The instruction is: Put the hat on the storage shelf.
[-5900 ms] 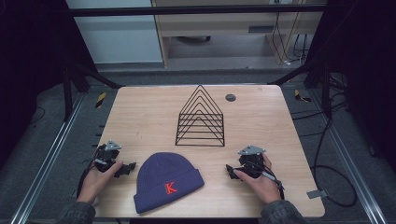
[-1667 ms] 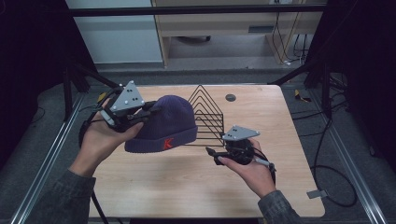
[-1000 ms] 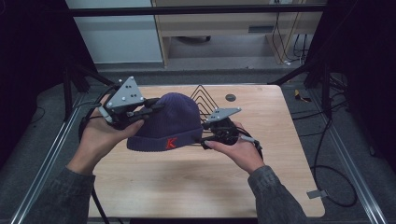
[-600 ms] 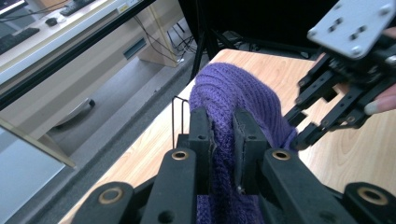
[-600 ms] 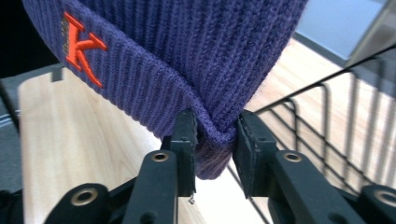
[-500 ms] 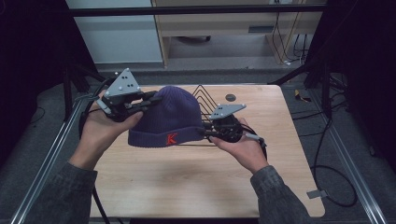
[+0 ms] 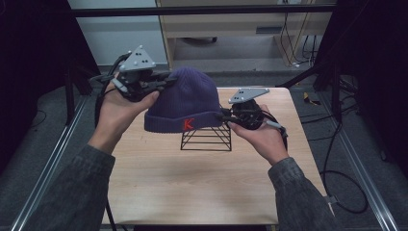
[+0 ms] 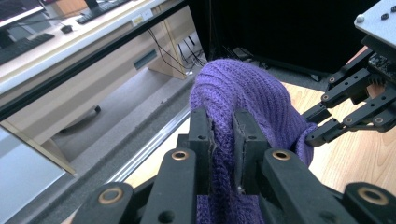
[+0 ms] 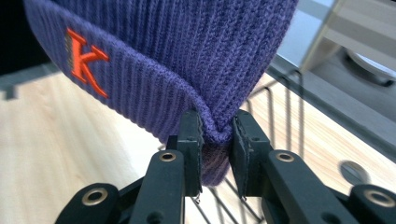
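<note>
I have the left gripper [image 7: 161, 83] and right gripper [image 7: 225, 116] each clamped on the beanie [image 7: 185, 103], spreading it over the rack [image 7: 206, 138], probably to drape it.

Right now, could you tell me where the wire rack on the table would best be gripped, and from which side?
I would grip the wire rack low on one sloping side of its near triangle, coming from the person's side. The beanie, stretched between the left gripper and right gripper, hangs over the rack's top, so an approach from above looks blocked.
</note>
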Motion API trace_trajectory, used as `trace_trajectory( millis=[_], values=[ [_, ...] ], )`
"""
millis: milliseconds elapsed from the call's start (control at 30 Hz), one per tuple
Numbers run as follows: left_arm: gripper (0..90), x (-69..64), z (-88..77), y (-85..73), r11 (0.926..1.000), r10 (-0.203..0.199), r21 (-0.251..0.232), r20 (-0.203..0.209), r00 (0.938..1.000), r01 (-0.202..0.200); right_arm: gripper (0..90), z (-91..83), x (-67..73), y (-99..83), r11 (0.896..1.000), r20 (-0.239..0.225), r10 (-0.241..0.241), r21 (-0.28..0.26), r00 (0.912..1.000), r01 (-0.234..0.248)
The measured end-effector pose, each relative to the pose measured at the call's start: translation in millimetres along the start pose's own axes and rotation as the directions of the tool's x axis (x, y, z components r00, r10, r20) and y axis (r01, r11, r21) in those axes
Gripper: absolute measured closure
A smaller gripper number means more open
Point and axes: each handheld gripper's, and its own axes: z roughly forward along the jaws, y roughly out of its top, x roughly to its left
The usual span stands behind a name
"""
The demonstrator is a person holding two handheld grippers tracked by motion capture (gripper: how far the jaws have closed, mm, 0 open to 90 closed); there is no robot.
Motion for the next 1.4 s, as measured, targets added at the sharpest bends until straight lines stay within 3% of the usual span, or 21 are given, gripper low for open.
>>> trace_trajectory(
  millis=[67,200,533,800,1133,1400],
  values=[
    [79.3,2.7,9.5,4.0,0.9995,0.017,0.025,-0.01,0.9998,-0.017,75.2,1.7,-4.3,-0.4,1.0,0.028,-0.005,0.015,0.9996,0.004],
    [79.3,6.4,21.9,8.8,0.9991,0.028,0.031,-0.014,0.9995,-0.027,75.3,2.4,-13.1,0.6,1.0,0.052,0.006,0.018,0.9986,-0.006],
    [79.3,23.5,52.3,16.2,0.9998,0.011,0.017,-0.027,0.9996,-0.01,75.7,3.8,-44.2,4.4,0.999,0.1,0.048,0.007,0.9938,-0.049],
    [79.4,25.6,76.8,13.3,0.9998,0.001,0.02,-0.022,0.9998,0.0,75.9,9.1,-51.2,-2.5,0.998,0.145,0.047,0.029,0.9883,-0.052],
    [79.3,18.7,94.2,10.0,0.9984,0.011,0.055,-0.013,0.9999,-0.011,76.5,12.2,-54.5,-15.2,0.995,0.129,0.056,0.08,0.9901,-0.067],
    [79.4,14.2,107.6,-4.6,0.9979,0.0,0.065,-0.004,1.0,0.001,76.4,17.6,-52.9,-26.3,0.989,0.129,0.045,0.132,0.9907,-0.062]
  ],
)
